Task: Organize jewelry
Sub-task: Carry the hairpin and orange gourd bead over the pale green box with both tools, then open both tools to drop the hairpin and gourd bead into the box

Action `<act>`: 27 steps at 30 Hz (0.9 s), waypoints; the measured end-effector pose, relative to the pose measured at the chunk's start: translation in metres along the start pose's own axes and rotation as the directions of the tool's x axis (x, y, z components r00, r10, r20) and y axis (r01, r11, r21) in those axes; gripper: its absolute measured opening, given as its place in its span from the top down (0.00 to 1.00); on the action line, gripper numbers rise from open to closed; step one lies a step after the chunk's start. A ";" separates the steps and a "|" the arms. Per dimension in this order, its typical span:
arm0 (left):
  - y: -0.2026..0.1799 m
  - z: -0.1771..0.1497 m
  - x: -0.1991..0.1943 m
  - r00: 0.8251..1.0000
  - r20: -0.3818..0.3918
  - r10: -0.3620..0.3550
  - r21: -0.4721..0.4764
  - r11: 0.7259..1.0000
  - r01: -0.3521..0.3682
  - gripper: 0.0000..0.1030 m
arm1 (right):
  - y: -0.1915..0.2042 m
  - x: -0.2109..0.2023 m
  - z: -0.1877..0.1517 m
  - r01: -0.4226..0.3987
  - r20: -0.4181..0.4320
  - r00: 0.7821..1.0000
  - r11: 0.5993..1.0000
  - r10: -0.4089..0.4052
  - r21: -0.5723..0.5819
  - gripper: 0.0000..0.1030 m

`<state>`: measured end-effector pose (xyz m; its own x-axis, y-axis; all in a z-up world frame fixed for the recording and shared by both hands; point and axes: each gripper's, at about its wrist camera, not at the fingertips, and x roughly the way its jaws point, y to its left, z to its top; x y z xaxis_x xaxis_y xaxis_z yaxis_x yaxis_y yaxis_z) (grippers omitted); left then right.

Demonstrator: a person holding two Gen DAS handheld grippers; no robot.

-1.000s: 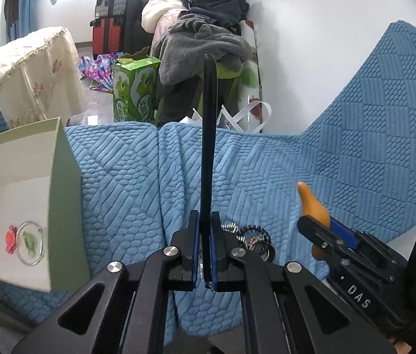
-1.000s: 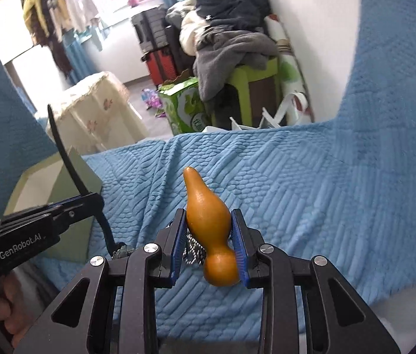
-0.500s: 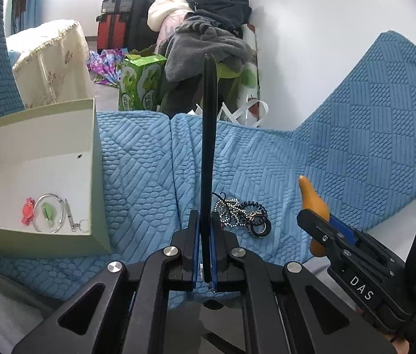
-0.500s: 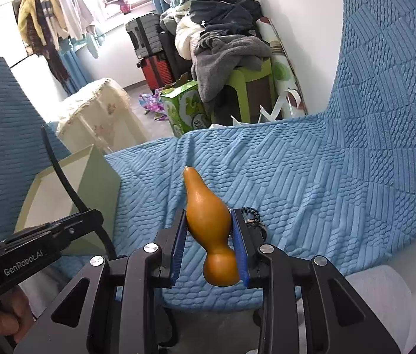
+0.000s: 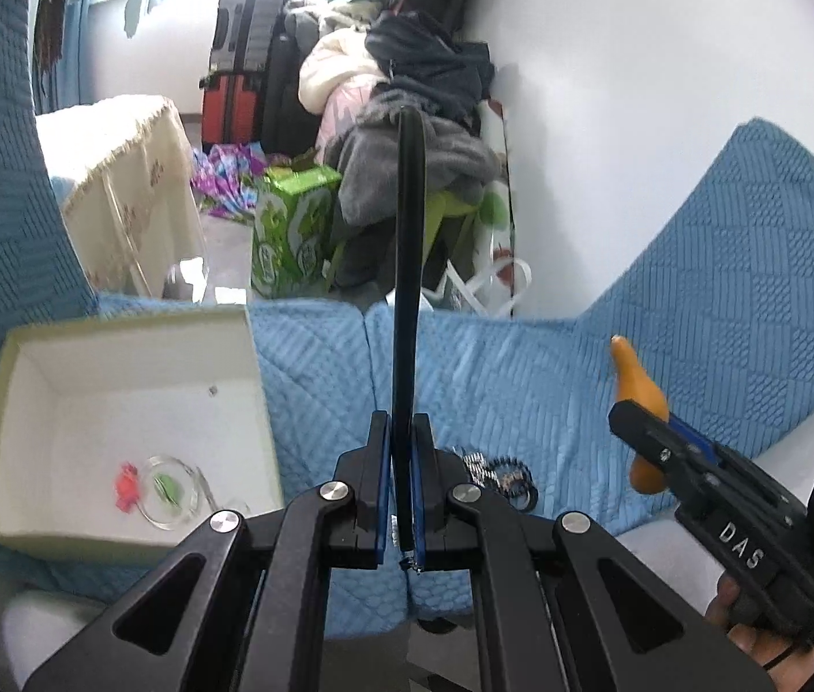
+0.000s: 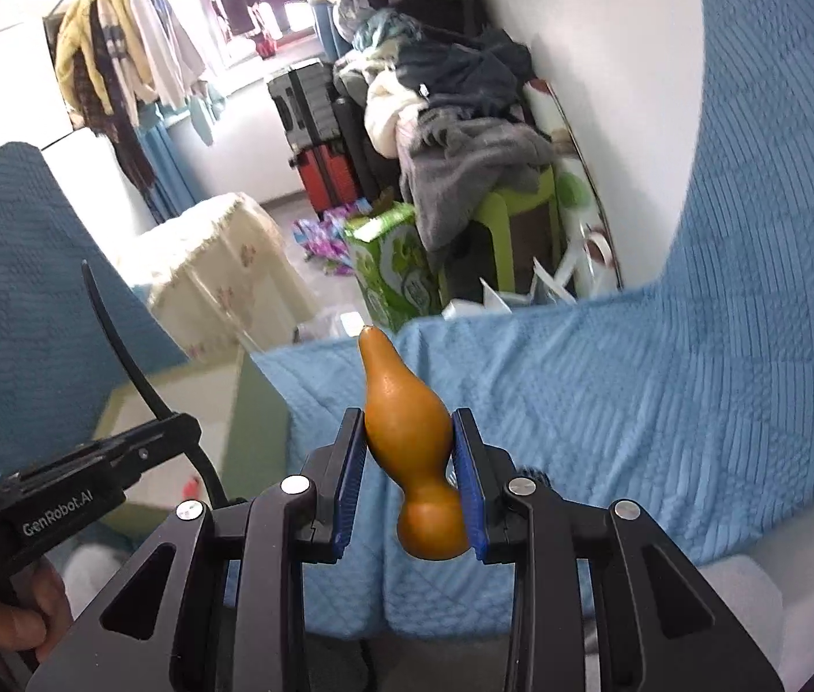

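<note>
Lying left of both grippers, the open box (image 5: 118, 398) on the blue sofa cover (image 5: 522, 380) is the landmark; loose bracelets (image 5: 499, 473) rest just right of it. The left gripper (image 5: 401, 496), nearer the box, has its jaws clenched on a black band (image 5: 408, 265) standing upright. The right gripper (image 6: 409, 490), farther right, grasps an orange gourd pendant (image 6: 407, 432), narrow tip pointing forward.

Box (image 5: 118, 340) sits left on the sofa cover (image 5: 522, 380), bracelets (image 5: 499, 476) right of it

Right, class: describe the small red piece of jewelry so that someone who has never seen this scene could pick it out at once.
Start at the blue quilted sofa cover, then find the open pale green box with a white inside that sits on its left part. On the box floor, near the front wall, lies the small red charm. It is the only red item there, just left of a clear ring with a green charm inside.
</note>
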<state>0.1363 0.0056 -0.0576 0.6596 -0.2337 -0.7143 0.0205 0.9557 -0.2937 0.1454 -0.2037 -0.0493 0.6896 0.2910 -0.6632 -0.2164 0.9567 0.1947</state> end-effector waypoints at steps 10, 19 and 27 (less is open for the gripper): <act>0.060 0.044 -0.041 0.992 0.087 0.095 0.002 0.995 -0.096 0.96 | 0.062 0.012 0.060 -0.077 0.045 0.996 0.994 0.081 -0.080 0.74; 0.151 0.045 -0.047 0.980 0.076 0.183 -0.098 0.980 -0.175 0.96 | 0.128 0.058 0.042 -0.158 -0.048 0.987 0.980 0.153 -0.124 0.73; 0.187 0.024 -0.003 0.984 -0.033 0.177 -0.101 0.979 -0.180 0.96 | 0.173 0.129 -0.003 -0.181 -0.215 0.966 0.971 0.145 -0.157 0.74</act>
<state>0.1562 0.1890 -0.0944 0.6278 -0.0666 -0.7755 -0.1739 0.9592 -0.2231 0.1947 -0.0009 -0.1033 0.4857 0.4177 -0.7678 -0.4436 0.8747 0.1952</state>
